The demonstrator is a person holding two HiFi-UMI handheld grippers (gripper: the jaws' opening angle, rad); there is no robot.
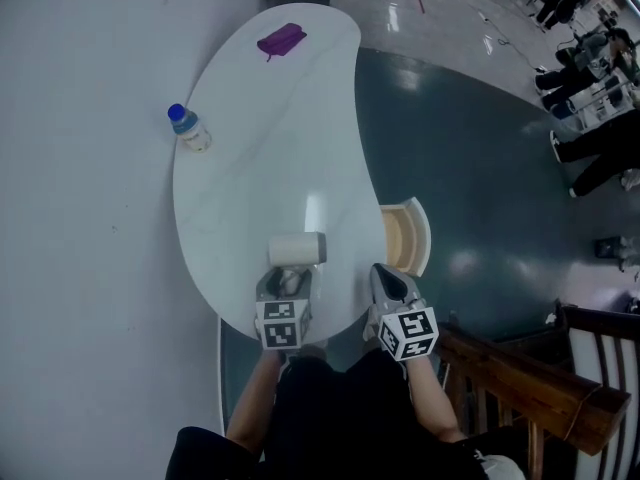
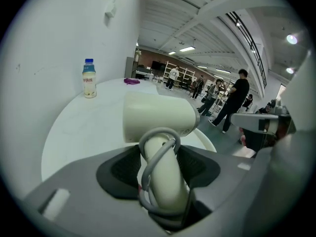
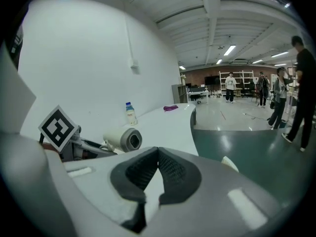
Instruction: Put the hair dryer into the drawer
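The cream hair dryer (image 1: 297,249) is at the near end of the white table (image 1: 270,148), barrel lying crosswise. My left gripper (image 1: 285,290) is shut on its handle; in the left gripper view the handle (image 2: 160,174), with the grey cord wound round it, sits between the dark pads, and the barrel (image 2: 158,115) stands above them. The open drawer (image 1: 405,236) juts from the table's right edge, its wooden inside showing. My right gripper (image 1: 392,286) hovers just below the drawer, shut with nothing in it; its pads (image 3: 170,169) meet at the tips. The hair dryer (image 3: 123,139) shows to its left.
A small bottle with a blue cap (image 1: 188,128) stands at the table's left edge, against the white wall. A purple object (image 1: 281,39) lies at the far end. Dark green floor lies right of the table, wooden chairs (image 1: 540,388) at lower right, and people stand far off.
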